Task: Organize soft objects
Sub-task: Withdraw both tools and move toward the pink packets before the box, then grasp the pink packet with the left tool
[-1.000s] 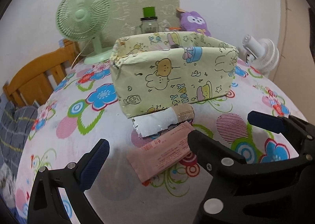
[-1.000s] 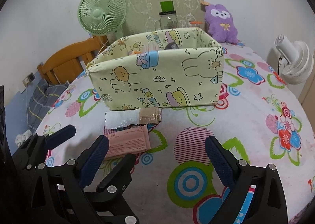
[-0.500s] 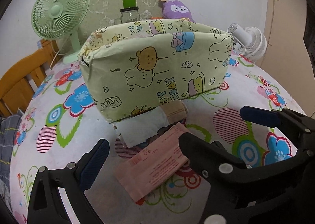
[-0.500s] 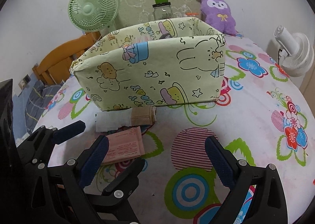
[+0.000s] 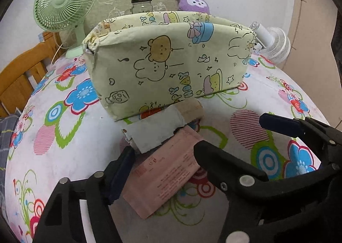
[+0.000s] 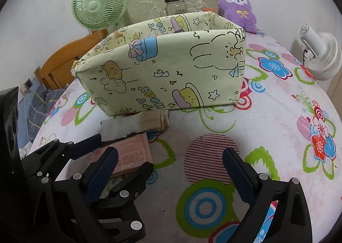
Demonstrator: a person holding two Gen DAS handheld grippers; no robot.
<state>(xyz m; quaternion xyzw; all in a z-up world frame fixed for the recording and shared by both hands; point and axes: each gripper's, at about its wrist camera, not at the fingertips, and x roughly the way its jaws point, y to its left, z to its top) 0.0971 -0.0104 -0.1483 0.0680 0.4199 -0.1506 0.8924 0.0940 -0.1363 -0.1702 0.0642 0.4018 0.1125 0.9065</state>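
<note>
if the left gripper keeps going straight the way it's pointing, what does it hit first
Most likely the pink packet, lying flat between the left gripper's closing jaws. Just beyond lie the white roll and the fabric box. Depth is hard to judge in this fisheye view.

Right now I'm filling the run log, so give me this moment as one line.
left gripper: closing around pink packet, grip unclear | right gripper: open, empty | box: behind | white roll: by box

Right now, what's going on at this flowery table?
A person with two handheld grippers is tidying soft items. The left gripper, its jaws just closing, straddles a flat pink packet lying before a cartoon-printed fabric box; a firm grip isn't clear. A white-and-tan roll lies between them. The right gripper hangs open, empty.
</note>
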